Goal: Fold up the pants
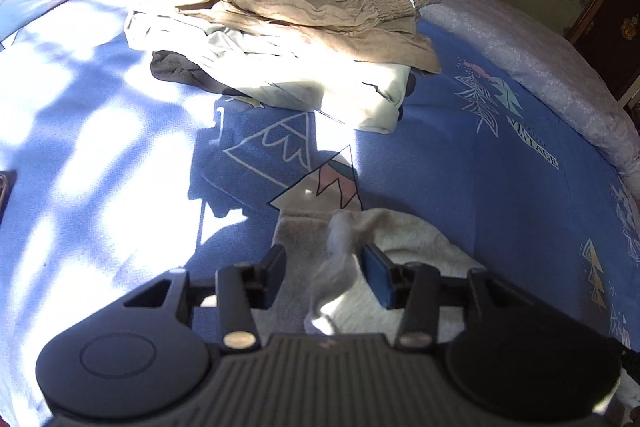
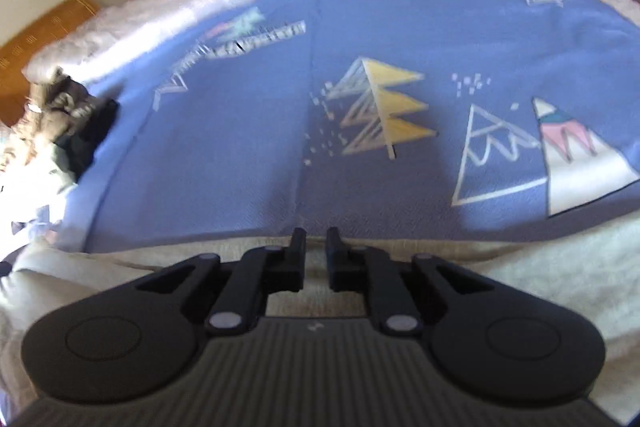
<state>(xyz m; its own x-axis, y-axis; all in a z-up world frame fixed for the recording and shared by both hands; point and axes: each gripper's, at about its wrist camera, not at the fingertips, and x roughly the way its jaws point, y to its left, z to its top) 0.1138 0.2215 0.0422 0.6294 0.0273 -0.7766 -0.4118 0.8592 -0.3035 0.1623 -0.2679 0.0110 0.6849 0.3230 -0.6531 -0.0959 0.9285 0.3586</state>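
**Two grippers at the edge of pale pants on a blue bed**

In the left wrist view, the left gripper [image 1: 324, 261] had its jaws spread wide, with a raised ridge of the pale grey-white pants [image 1: 404, 239] standing between them, low in the centre of the frame. The fingers did not appear to press the cloth. In the right wrist view, the right gripper [image 2: 316, 247] had its jaws drawn narrow, a slim gap between the tips, just above the far edge of the same pants [image 2: 540, 267], which ran across the lower frame. Whether any cloth sat in that gap could not be told — the view was blurred.

Beyond the jaws lay the blue bedspread [image 1: 460, 155], printed with mountains and trees. In the upper centre of the left view sat a pile of clothes [image 1: 304, 11] — a tan garment on top of cream and dark ones. A pale quilt [image 1: 540, 43] edged the bed at upper right.

Judging from this, the left jaws might close on only the top of the ridge, so the layer beneath would stay behind and the fold would come out uneven. The right jaws, nearly shut at the very edge, might slip off the cloth.
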